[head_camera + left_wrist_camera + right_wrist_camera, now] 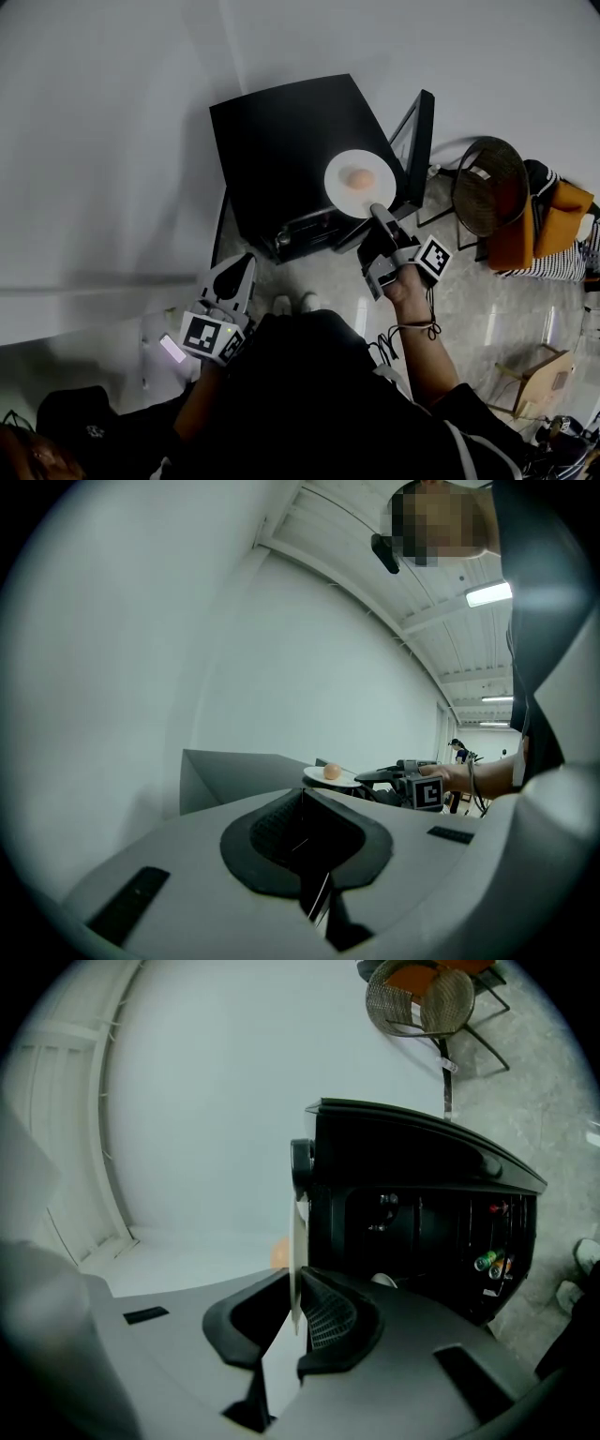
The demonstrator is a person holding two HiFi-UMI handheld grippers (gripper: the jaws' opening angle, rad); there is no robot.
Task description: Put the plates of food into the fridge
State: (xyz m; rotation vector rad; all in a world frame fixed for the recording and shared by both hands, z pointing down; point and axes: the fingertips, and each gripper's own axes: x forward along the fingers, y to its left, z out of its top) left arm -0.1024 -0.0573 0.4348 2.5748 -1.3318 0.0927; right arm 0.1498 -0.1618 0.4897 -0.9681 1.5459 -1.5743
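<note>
Plainly clamping the near rim of the white plate [342,187] with the right gripper [377,212], over the right front corner of the black fridge [281,150], centre of the head view. Hard to tell whether resting on the fridge top or held just above it. Seen edge-on in the right gripper view, hiding most of the round orange food [360,177]. Holding the left gripper [242,265] closed and empty at lower left. Inside the fridge, too dark to read.
</note>
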